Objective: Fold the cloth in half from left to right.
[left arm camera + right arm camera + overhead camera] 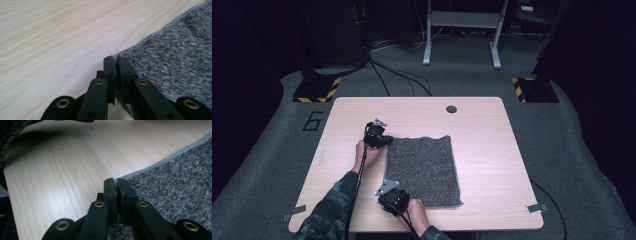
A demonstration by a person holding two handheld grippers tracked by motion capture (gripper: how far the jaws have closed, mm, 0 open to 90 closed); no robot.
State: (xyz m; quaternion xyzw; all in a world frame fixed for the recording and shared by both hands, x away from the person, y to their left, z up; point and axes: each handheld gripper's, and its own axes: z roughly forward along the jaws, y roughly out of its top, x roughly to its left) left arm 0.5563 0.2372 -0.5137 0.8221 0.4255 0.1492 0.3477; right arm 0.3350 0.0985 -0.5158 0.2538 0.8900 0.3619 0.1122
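Observation:
A grey fuzzy cloth (424, 170) lies flat on the light wooden table (492, 140). My left gripper (389, 141) is at the cloth's far left corner. In the left gripper view its jaws (116, 61) are shut on the stitched edge of the cloth (175, 57). My right gripper (393, 191) is at the near left corner. Seen from the right gripper view, that gripper (116, 182) pinches the hem of the cloth (175, 177) between its closed jaws. Both corners rest low on the tabletop (55, 37).
A dark round hole (451, 109) sits in the table's far side. Tape strips (534, 207) mark the near corners. Beyond the table stand a white frame (462, 30), floor cables (397, 75) and hazard-striped bases (317, 90). Bare wood lies right of the cloth.

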